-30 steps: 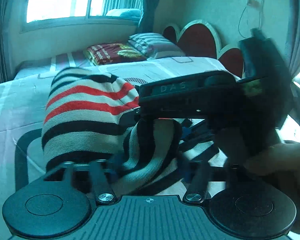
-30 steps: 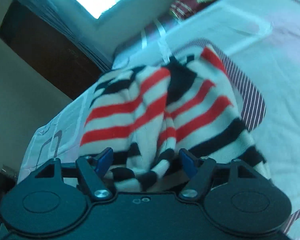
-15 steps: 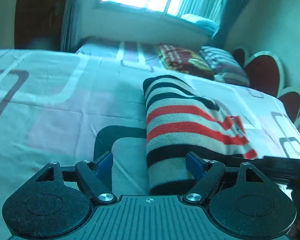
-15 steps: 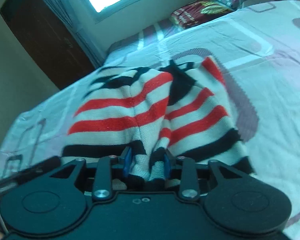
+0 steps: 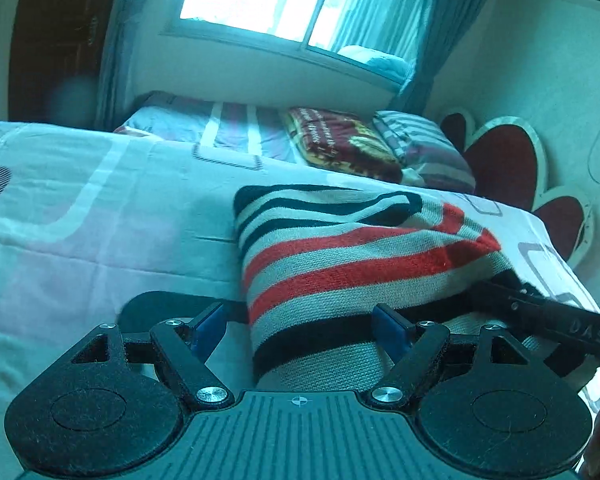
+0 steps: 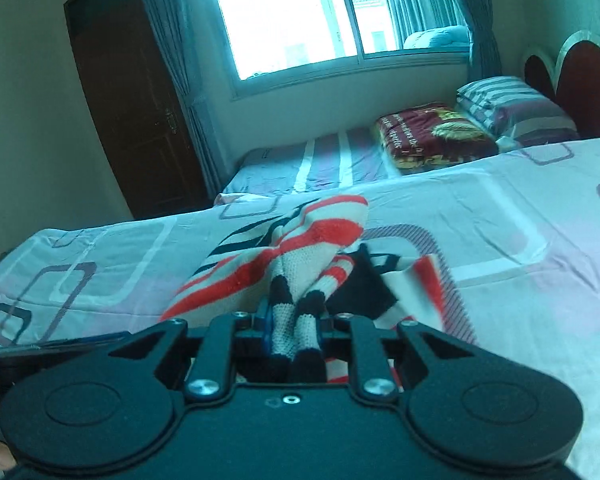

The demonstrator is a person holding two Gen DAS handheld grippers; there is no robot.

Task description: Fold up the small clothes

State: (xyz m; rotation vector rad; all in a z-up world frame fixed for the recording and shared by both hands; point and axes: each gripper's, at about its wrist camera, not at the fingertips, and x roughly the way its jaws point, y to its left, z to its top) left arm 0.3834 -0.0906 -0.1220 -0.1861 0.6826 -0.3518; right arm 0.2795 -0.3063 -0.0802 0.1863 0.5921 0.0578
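My right gripper has just been closing, and now it pinches a bunch of the striped sweater tight between its blue pads. Only this view shows the brown door far off. My left gripper is spread wide, and the sweater's folded edge sits loose between its fingers, on the bed. Only this view shows my right gripper coming in from the side. Far back sit a red blanket and a window.
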